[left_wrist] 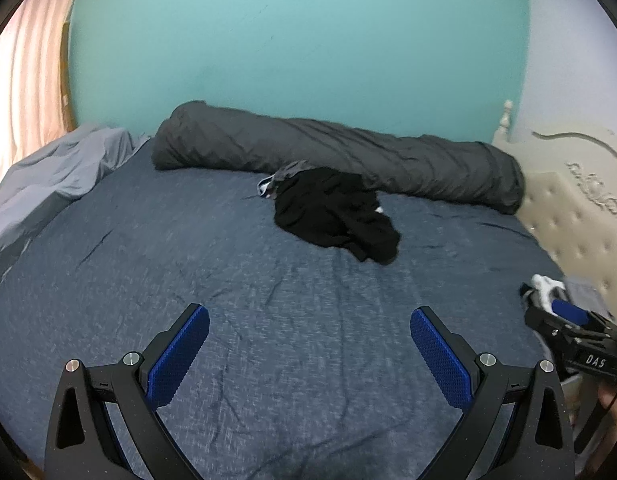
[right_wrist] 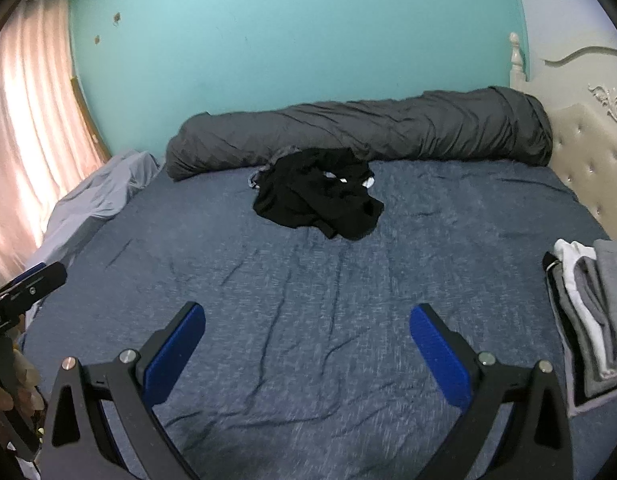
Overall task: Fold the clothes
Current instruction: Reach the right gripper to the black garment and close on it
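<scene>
Left gripper (left_wrist: 310, 344): I see my fingers spread wide apart, nothing between the blue pads (left_wrist: 180, 354), hovering over bare sheet at the near side of the bed.
Right gripper (right_wrist: 308, 342): my fingers are spread wide here too, empty, over the same open stretch of sheet; in the left wrist view it shows at the right edge, blurred.
Black clothes (right_wrist: 318, 196): I find the crumpled heap lying loose toward the far side of the bed, its far edge just beside the rolled grey duvet (right_wrist: 388, 128), well apart from both grippers.
Folded stack (right_wrist: 588, 312): grey, white and black pieces piled at the right edge of the bed, close to my right gripper's right finger.
Blue bedsheet (right_wrist: 300, 288): wrinkled but bare between my grippers and the heap, so I have wide room across the middle.
Far edge: the duvet runs along the teal wall (right_wrist: 268, 48).
Left edge: bunched pale grey sheet (right_wrist: 100, 196) below the curtain (right_wrist: 32, 120).
Right edge: tufted cream headboard (right_wrist: 592, 172).
</scene>
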